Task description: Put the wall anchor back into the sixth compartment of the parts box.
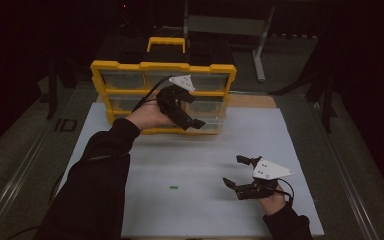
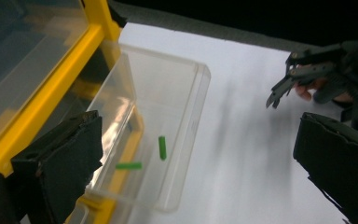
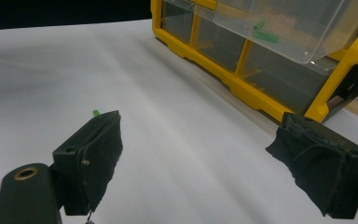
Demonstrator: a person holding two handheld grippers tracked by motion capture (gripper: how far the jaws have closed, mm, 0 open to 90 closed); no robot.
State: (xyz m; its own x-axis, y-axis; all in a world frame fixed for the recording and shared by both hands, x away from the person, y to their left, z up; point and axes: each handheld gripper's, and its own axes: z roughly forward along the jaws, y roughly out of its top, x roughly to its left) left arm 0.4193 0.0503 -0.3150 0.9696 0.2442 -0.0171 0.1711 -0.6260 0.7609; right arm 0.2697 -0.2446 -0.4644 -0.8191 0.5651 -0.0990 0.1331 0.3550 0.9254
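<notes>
We held the left gripper [image 1: 198,123] with its jaws spread wide and nothing in them, just over the pulled-out clear drawer [image 2: 186,116] of the yellow organizer [image 1: 111,66]. Two green pegs [image 2: 162,148] lay in the drawer below and between those jaws. Our right gripper [image 1: 235,172] was released too, hovering near a third peg [image 1: 173,187] on the white mat [image 1: 190,165].

A dim lab or test bay is surrounding me: black curtains are hanging all round, a white sheet [image 1: 190,160] is covering the metal-railed table [image 1: 25,170], a yellow parts organiser [image 1: 130,70] is sitting on it, and a metal stand [image 1: 260,45] is waiting behind.
</notes>
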